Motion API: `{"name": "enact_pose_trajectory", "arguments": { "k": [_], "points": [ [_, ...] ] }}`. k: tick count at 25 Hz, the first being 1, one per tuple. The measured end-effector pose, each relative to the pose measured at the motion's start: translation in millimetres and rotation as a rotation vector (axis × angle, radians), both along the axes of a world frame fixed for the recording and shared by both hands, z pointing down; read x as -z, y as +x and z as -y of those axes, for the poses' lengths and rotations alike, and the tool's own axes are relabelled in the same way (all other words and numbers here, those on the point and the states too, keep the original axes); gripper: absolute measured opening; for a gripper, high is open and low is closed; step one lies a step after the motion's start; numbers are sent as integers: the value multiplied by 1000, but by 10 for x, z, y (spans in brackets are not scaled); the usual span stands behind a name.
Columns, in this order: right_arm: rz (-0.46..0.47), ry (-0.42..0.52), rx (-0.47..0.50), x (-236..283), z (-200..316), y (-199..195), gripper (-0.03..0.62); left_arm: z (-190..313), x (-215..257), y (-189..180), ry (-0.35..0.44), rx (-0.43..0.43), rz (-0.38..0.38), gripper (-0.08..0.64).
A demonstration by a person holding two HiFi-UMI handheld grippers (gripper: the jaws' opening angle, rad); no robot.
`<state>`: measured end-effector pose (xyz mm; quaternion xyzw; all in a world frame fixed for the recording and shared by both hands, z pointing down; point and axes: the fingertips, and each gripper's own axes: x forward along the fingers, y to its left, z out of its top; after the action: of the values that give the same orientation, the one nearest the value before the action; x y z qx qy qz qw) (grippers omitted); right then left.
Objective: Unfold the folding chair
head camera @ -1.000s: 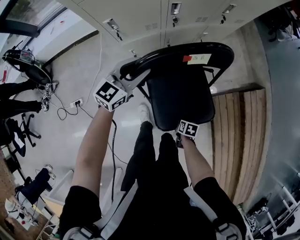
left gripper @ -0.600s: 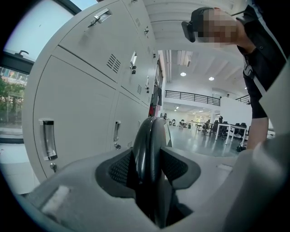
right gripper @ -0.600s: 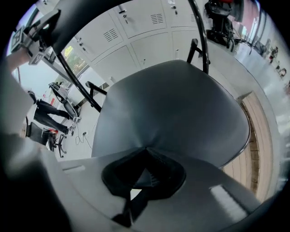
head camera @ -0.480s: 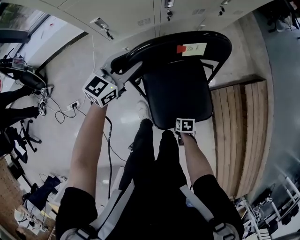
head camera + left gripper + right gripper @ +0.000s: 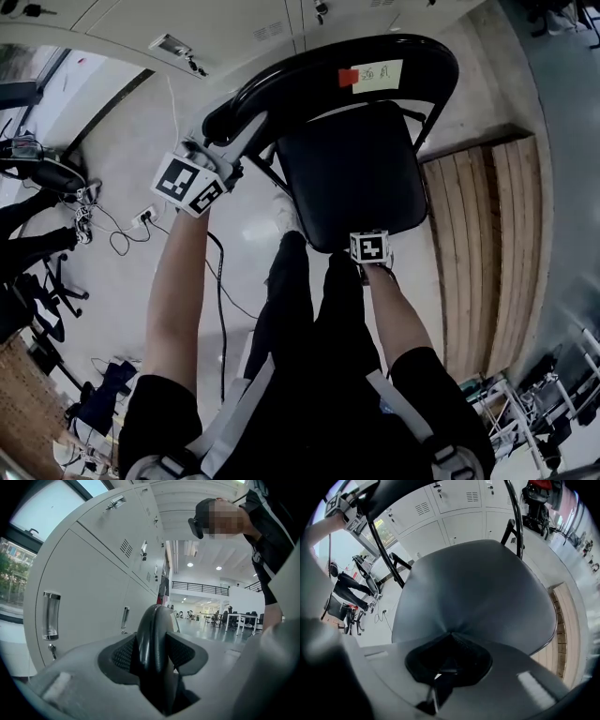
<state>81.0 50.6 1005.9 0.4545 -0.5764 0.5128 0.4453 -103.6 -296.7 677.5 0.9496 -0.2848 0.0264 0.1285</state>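
Black metal folding chair (image 5: 352,159) looks largely open. Left gripper (image 5: 220,155) clamps curved black backrest rim (image 5: 157,630), 10 o'clock. Right gripper (image 5: 447,663) pinches black padded seat (image 5: 473,597), 6 o'clock. Seat likely needs final lowering.

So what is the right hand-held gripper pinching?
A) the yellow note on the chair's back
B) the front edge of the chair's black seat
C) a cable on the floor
B: in the right gripper view, the right hand-held gripper has its jaws shut on the front edge of the seat, and the black cover puckers where they pinch it.
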Motion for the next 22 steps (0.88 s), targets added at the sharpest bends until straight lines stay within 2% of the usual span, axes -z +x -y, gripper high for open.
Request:
{"name": "enact_pose_trajectory", "arguments": {
  "k": [9,16,20,22],
  "points": [
    [-32,-40,-2,-179,-98,4,5,73,-147,8,-18,-8,-43,186],
    [-24,-78,-1,-387,-163,-86,5,129,-291,-17,-75,-17,-64,187],
    [-71,-88,-5,-355,-203,-28,6,118,-321,-25,-102,-11,-102,186],
    [-61,-81,-8,-391,-177,-40,5,133,-340,-41,-119,-1,-107,187]
  ]
}}
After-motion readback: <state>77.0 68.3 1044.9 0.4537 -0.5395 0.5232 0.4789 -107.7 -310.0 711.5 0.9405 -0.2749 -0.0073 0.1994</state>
